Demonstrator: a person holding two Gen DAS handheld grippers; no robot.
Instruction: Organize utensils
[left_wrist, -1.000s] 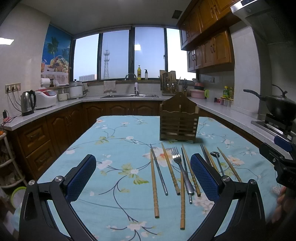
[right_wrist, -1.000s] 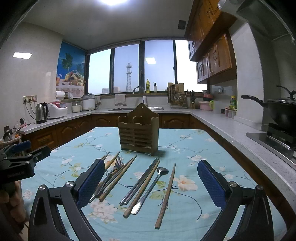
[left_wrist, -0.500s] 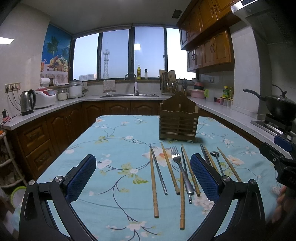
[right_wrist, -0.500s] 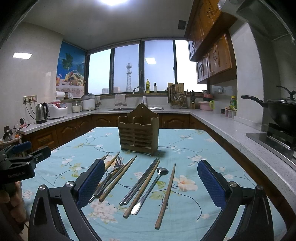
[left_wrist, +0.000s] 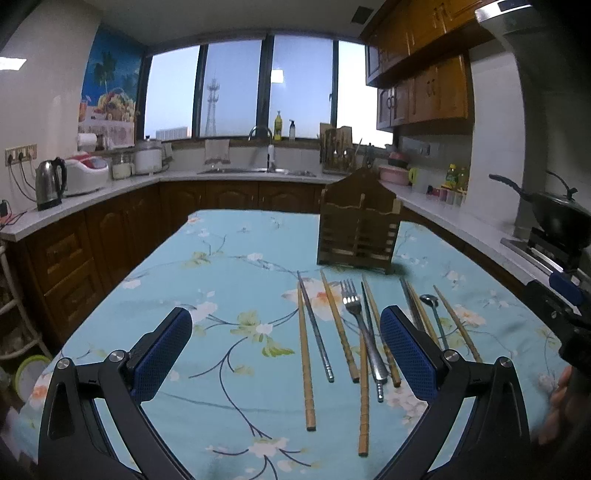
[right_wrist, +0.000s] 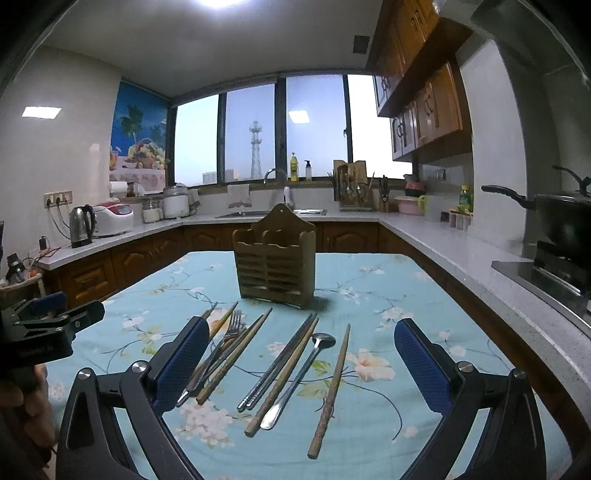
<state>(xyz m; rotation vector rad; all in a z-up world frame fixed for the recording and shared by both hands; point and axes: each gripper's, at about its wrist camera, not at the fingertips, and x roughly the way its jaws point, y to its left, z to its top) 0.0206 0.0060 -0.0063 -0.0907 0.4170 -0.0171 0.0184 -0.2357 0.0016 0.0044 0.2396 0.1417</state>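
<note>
A wooden utensil holder (left_wrist: 358, 225) (right_wrist: 275, 264) stands upright on the floral blue tablecloth. In front of it lie several wooden chopsticks (left_wrist: 306, 365) (right_wrist: 328, 391), metal chopsticks (left_wrist: 316, 332) (right_wrist: 275, 363), a fork (left_wrist: 360, 325) (right_wrist: 216, 354) and a spoon (left_wrist: 434, 314) (right_wrist: 297, 380). My left gripper (left_wrist: 284, 350) is open and empty, hovering above the near left of the row. My right gripper (right_wrist: 301, 363) is open and empty above the near right of the row. Each gripper shows at the other view's edge.
The table (left_wrist: 229, 266) is ringed by kitchen counters with wooden cabinets. A kettle (left_wrist: 50, 182) and rice cooker stand on the left counter, a sink (left_wrist: 255, 170) at the back, a wok (right_wrist: 557, 221) on the stove at the right.
</note>
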